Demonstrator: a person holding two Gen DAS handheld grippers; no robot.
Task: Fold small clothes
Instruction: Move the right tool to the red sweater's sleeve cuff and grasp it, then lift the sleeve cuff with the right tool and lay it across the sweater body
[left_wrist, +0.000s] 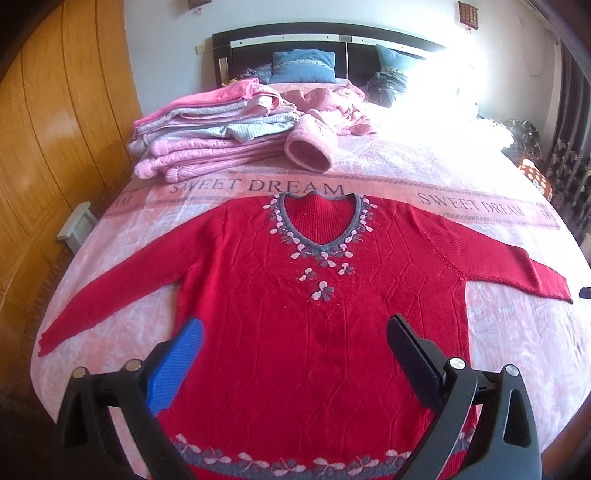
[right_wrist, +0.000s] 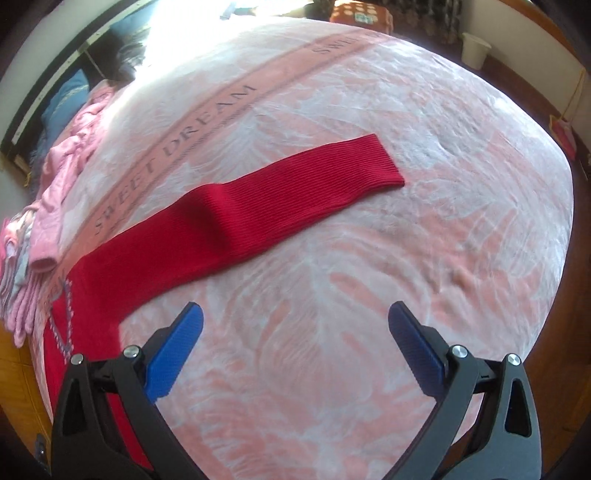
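A red knitted sweater (left_wrist: 317, 295) with a grey V-neck and pink flower trim lies flat, front up, on the pink bedspread (left_wrist: 517, 332), both sleeves spread outward. My left gripper (left_wrist: 295, 332) hovers open above the sweater's lower body, nothing between its fingers. In the right wrist view the sweater's right sleeve (right_wrist: 258, 206) stretches flat across the bedspread (right_wrist: 406, 258), its cuff pointing right. My right gripper (right_wrist: 295, 317) is open over bare bedspread, just below the sleeve, holding nothing.
A stack of folded pink and grey clothes (left_wrist: 207, 125) sits at the bed's far left, with a pink knit hat (left_wrist: 310, 147) and crumpled pink garments (left_wrist: 340, 103) beside it. Blue pillows (left_wrist: 303, 66) lean on the headboard. A wooden wardrobe (left_wrist: 55, 129) stands left; a white bin (right_wrist: 476, 50) stands on the floor.
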